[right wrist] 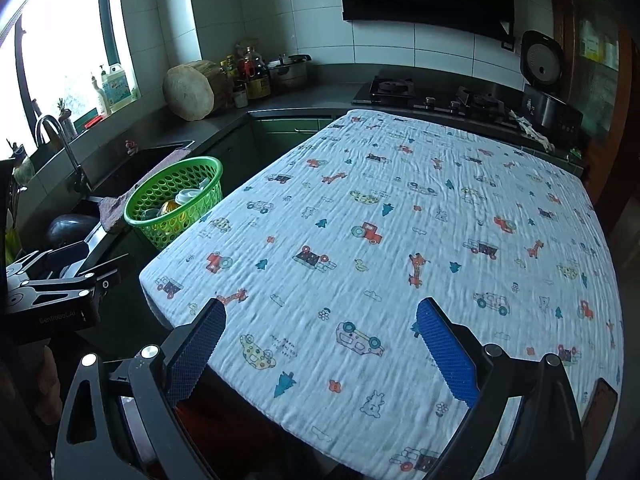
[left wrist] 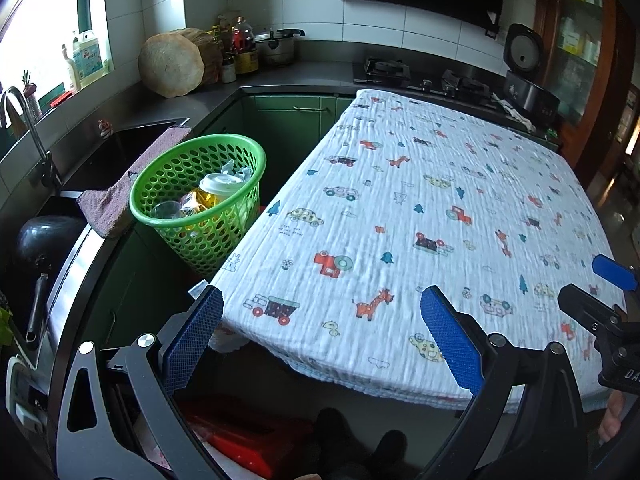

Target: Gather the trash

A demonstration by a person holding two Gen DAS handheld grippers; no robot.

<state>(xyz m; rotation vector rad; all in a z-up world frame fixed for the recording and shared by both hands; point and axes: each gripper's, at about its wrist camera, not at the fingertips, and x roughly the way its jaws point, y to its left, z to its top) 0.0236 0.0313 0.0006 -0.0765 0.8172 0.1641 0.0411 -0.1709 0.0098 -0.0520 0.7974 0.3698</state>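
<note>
Both the left gripper [left wrist: 320,322] and the right gripper [right wrist: 320,334] hang over the near edge of the cloth-covered table [right wrist: 400,240], fingers spread wide and empty. The trash [left wrist: 218,192], including a lidded cup, lies in the green basket [left wrist: 192,168] just left of the table.

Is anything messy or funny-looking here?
Nothing looks spilled or broken. The tablecloth lies flat with no trash showing on it, and the green basket stands upright beside the table with cups and wrappers inside. Both tongs, left and right, are open and empty.
</note>
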